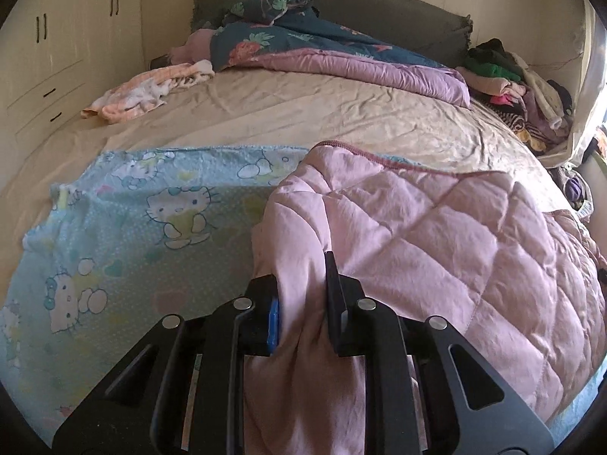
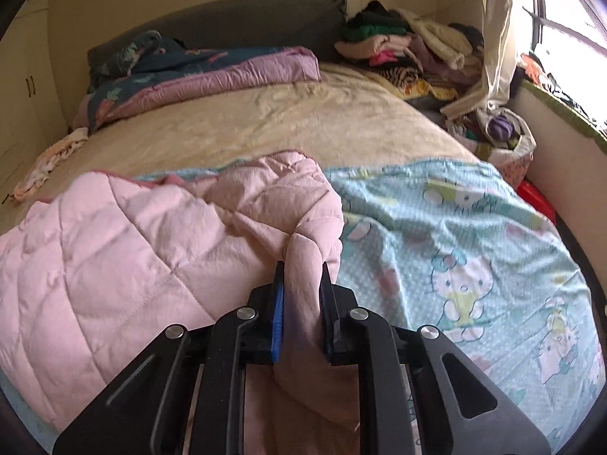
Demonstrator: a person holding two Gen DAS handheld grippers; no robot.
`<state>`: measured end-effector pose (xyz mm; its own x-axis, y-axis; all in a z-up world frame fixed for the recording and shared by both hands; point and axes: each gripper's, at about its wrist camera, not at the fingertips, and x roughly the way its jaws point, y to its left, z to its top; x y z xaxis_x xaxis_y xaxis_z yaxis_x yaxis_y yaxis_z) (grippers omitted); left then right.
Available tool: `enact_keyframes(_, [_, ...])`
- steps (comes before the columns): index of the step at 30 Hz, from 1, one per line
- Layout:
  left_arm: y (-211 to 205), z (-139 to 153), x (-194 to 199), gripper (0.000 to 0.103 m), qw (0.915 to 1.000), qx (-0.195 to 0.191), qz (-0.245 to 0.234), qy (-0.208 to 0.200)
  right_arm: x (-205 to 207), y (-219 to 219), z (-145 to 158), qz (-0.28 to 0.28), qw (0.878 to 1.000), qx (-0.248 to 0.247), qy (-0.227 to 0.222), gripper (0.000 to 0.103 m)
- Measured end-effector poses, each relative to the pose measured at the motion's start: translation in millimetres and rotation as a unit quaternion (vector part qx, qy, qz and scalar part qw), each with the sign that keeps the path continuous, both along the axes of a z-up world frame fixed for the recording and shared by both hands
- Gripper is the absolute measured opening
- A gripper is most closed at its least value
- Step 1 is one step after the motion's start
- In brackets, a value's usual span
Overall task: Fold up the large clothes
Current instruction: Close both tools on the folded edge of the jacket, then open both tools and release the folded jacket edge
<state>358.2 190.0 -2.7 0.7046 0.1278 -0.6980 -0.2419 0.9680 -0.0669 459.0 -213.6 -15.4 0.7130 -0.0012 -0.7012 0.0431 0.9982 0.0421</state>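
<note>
A pink quilted blanket (image 1: 436, 227) lies folded over on the near part of the bed, on top of a light blue cartoon-cat sheet (image 1: 151, 220). My left gripper (image 1: 301, 288) is shut on the blanket's left near edge. In the right wrist view the same pink blanket (image 2: 132, 235) fills the left half and the blue sheet (image 2: 474, 246) the right half. My right gripper (image 2: 301, 284) is shut on the blanket's right near corner. Bunched pink cloth runs between each pair of fingers.
The bed has a beige sheet (image 1: 303, 113). A purple and dark floral duvet (image 1: 322, 57) is heaped at the headboard. A pile of clothes (image 2: 409, 45) sits at the far right corner. A small pink-white garment (image 1: 144, 91) lies far left, beside white wardrobes (image 1: 49, 57).
</note>
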Motion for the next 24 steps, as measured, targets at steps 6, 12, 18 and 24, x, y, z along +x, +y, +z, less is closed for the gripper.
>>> enact_keyframes(6, [0, -5, 4, 0.014, 1.0000, 0.002, 0.003, 0.005, 0, 3, -9, -0.004, 1.000, 0.003, 0.011, 0.015])
enact_keyframes(12, [2, -10, 7, 0.016, 0.9999, 0.003, 0.010, 0.012, 1, 1, -17, -0.011, 1.000, 0.010, 0.026, 0.019])
enact_keyframes(18, [1, -11, 5, 0.021, 0.9997, 0.007, 0.010, 0.019, -2, -3, -20, -0.017, 0.999, 0.016, 0.035, 0.034])
enact_keyframes(24, [10, 1, -11, 0.057, 0.9996, -0.006, 0.021, 0.017, -25, -16, -10, -0.031, 0.998, 0.059, 0.021, 0.087])
